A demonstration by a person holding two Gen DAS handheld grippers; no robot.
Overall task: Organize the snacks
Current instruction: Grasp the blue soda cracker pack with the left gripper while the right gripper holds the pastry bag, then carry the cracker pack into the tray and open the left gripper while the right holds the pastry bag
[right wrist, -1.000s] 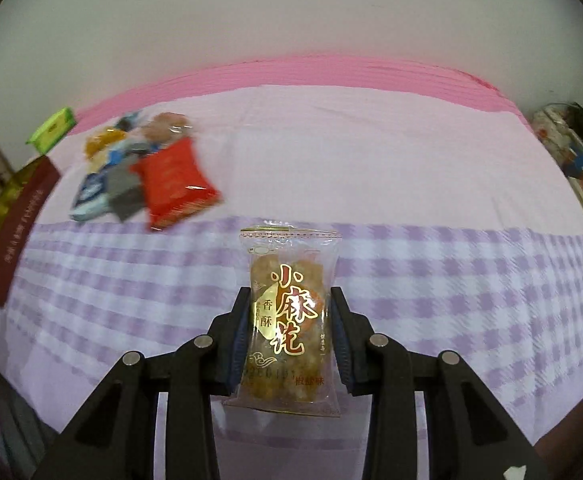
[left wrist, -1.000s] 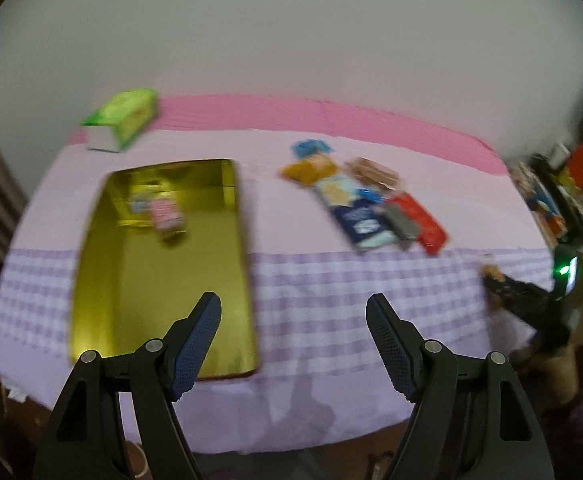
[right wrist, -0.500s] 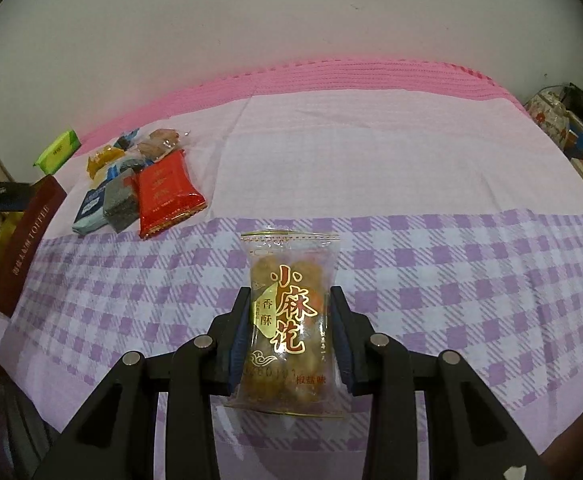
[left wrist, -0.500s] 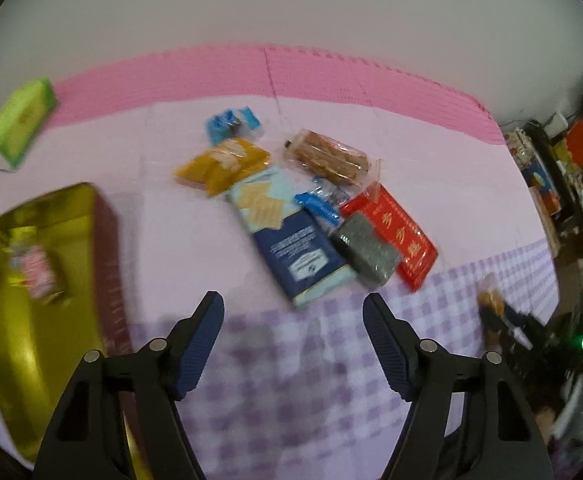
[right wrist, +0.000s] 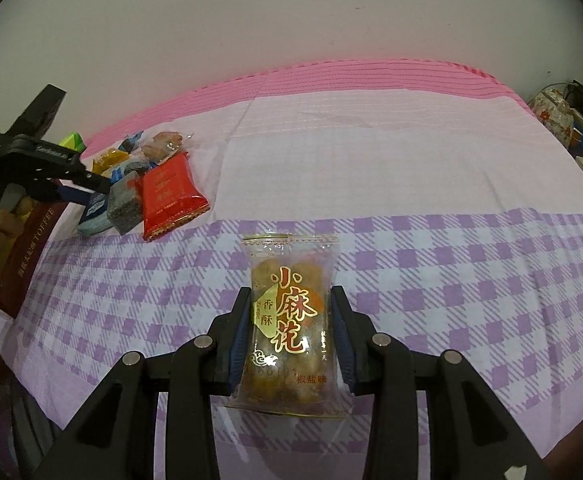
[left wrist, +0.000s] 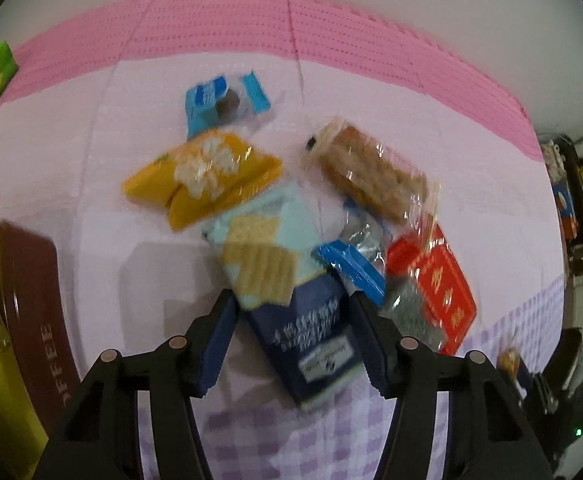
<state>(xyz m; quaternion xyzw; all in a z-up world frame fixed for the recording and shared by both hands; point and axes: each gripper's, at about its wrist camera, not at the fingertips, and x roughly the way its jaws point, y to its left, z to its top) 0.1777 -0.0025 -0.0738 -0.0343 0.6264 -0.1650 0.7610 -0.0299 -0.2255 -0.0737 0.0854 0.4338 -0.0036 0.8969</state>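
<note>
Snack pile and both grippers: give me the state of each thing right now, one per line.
Left gripper: jaws closing around the blue cracker pack, not yet pinching.
Right gripper: shut on the clear twist-snack bag, held above the cloth.
Red packet: lying flat in the pile.
Yellow packet: lying flat, sealed.
Toffee tin: open, a pink sweet inside.

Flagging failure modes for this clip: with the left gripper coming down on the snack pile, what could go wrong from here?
1. The left gripper is closing around the blue cracker packet, whose far end lies under the yellow packet and whose right edge is overlapped by a small blue wrapper. Lifting could drag or scatter those.
2. The right gripper holds a clear snack bag by its sides only; the slick film might slip.
</note>
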